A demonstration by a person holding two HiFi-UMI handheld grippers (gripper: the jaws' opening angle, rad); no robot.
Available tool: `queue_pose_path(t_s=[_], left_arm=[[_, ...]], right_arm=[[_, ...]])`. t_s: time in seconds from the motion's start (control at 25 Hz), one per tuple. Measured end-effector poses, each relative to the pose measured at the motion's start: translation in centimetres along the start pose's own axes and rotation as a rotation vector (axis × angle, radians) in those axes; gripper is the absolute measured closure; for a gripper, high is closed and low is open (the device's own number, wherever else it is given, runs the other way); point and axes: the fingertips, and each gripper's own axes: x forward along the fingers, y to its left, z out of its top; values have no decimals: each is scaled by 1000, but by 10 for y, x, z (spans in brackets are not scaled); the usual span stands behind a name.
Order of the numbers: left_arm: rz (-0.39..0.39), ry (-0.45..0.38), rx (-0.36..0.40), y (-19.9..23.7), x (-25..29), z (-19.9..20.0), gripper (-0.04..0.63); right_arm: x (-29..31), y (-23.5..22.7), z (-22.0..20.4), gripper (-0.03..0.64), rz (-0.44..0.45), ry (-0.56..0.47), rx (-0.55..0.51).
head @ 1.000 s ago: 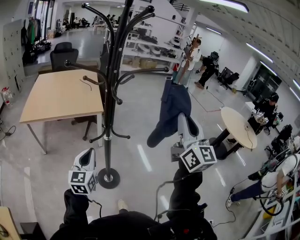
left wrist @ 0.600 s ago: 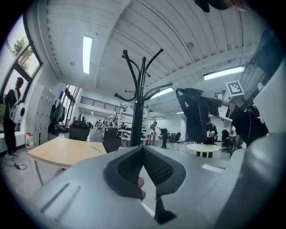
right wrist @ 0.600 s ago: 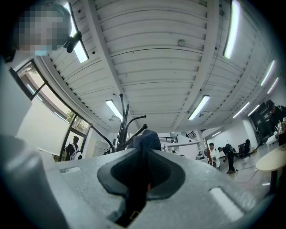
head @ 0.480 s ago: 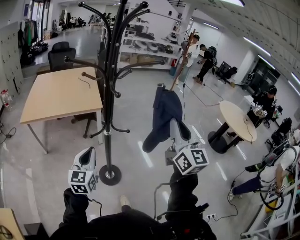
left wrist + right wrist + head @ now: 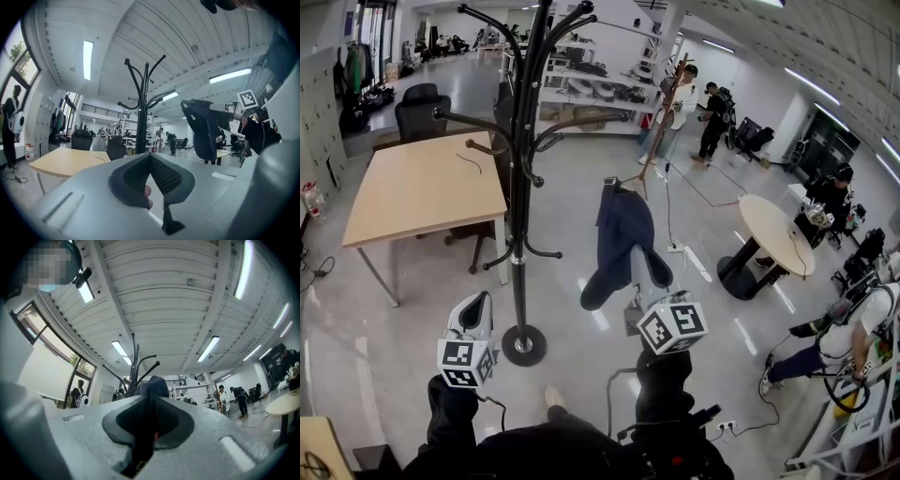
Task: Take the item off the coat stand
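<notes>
The item, a dark blue garment (image 5: 623, 234), is found clear of the coat stand (image 5: 521, 187). It hangs free in the air to the right of the pole and touches none of the hooks. It is carried by the right gripper (image 5: 641, 259), whose jaws are clamped on a fold of the cloth. In the right gripper view the dark fabric is pinched between the pads and trails out below them. The hold appears to be taken near the garment's upper part, so that the bulk drapes downward under its own weight. Whether a collar or a loop is gripped cannot be made out. The garment is held out ahead of the body, presumably so that the hanging cloth does not brush the stand. The left gripper (image 5: 476, 304) is held low on the near side of the stand, apart from both stand and garment. Its jaws are together with nothing between them, so it is judged to be in reserve rather than in use. The hooks in view are bare. The removal is judged essentially complete, with only the disposal of the garment outstanding.
</notes>
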Motion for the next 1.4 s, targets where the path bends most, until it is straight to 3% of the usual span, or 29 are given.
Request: queue_pose_path(t_s=[0.72,1.4], left_arm=[[-7,-10,24,8,-44,5,592],[-14,-20,31,-10,-59,8,592]], right_arm=[[-35,39,-45,576,-15,86,23],[-72,43,-67,576,-16,136,37]])
